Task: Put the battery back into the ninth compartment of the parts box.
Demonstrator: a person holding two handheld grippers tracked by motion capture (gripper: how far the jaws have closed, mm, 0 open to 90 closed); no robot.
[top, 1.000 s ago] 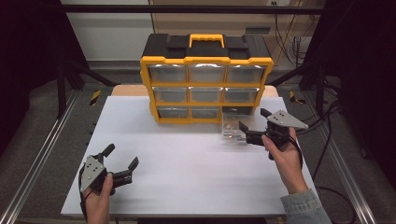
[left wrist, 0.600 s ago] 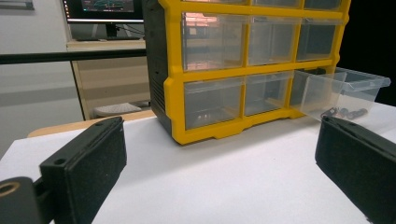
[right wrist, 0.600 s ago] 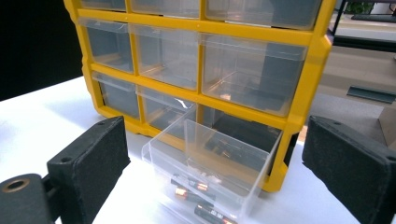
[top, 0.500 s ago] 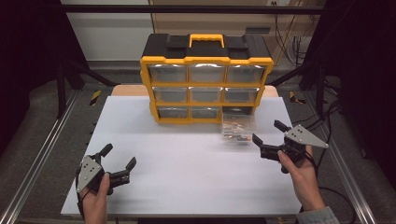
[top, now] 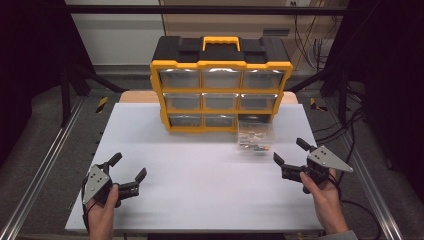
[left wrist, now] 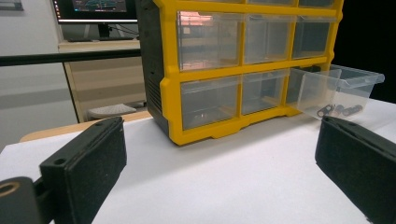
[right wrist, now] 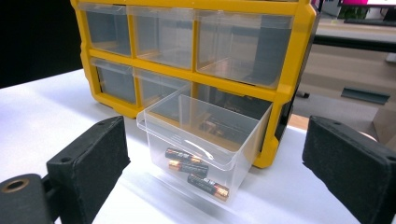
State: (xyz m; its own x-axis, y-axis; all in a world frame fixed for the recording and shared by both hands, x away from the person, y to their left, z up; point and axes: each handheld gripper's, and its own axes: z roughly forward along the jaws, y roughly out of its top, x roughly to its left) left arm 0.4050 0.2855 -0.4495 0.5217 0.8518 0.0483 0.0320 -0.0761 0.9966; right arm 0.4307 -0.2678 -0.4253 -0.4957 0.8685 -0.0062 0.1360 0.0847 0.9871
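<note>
lab | alu frame rails [top: 40,165] | monitor [left wrist: 100,9] | loose cables [top: 312,47]

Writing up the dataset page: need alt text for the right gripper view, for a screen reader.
A clear plastic drawer, pulled out of the bottom row of a yellow and black plastic drawer cabinet, holds three black and copper batteries. The open right tool frames it without touching, over a white table.

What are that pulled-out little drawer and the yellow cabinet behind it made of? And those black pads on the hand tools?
The drawer looks like clear glossy plastic: the batteries inside show through its walls. The cabinet seems moulded hard plastic, yellow frame with a black top, slightly shiny. The right gripper has fingers faced with something matt and black, perhaps rubber or foam; the grain is hard to tell.
</note>
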